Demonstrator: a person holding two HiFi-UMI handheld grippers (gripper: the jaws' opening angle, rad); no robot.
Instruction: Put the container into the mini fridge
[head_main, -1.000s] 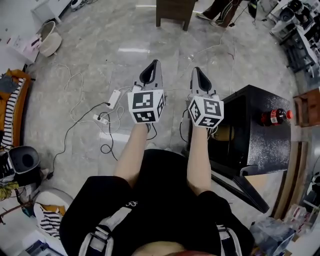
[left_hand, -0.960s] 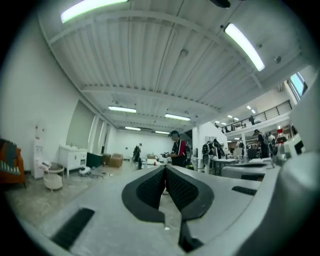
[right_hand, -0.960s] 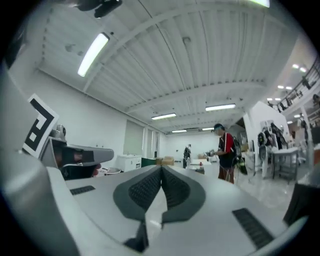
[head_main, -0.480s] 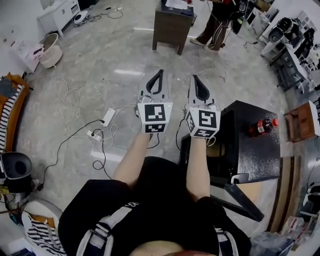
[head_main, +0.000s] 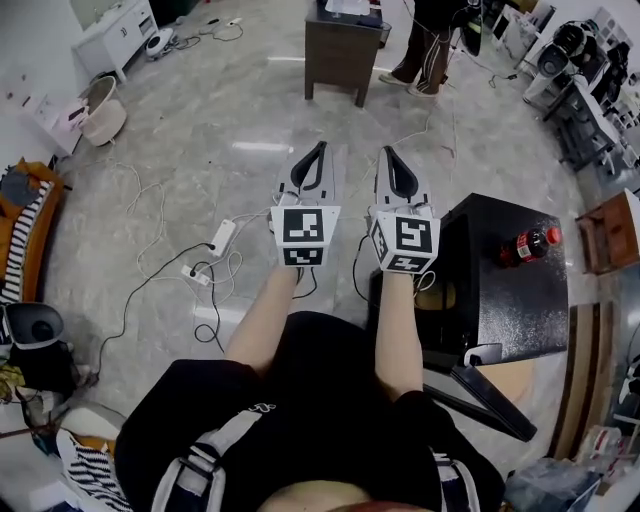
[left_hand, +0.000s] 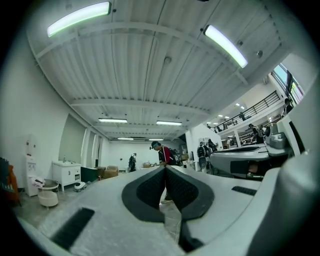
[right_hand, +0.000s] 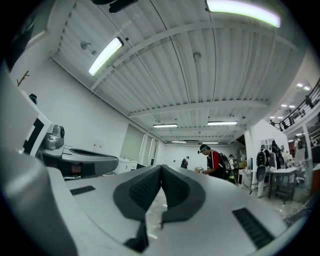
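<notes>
Both grippers are held side by side in front of me, level and pointing away across the room. My left gripper (head_main: 319, 147) (left_hand: 164, 168) is shut with nothing between its jaws. My right gripper (head_main: 388, 151) (right_hand: 161, 167) is shut and empty too, just left of the black mini fridge (head_main: 520, 300). The fridge stands on the floor to my right with its door (head_main: 478, 388) swung open toward me. A pale yellowish thing (head_main: 447, 292) shows inside the opening; I cannot tell what it is.
A cola bottle (head_main: 530, 242) lies on the fridge top. Power strips and cables (head_main: 221, 238) trail over the marble floor on the left. A dark wooden table (head_main: 344, 42) and a standing person (head_main: 424, 48) are ahead. Shelving (head_main: 610, 235) lines the right side.
Both grippers have stayed shut and close together, shifting only slightly. The head view has tilted up a little, bringing more of the far room into sight.
</notes>
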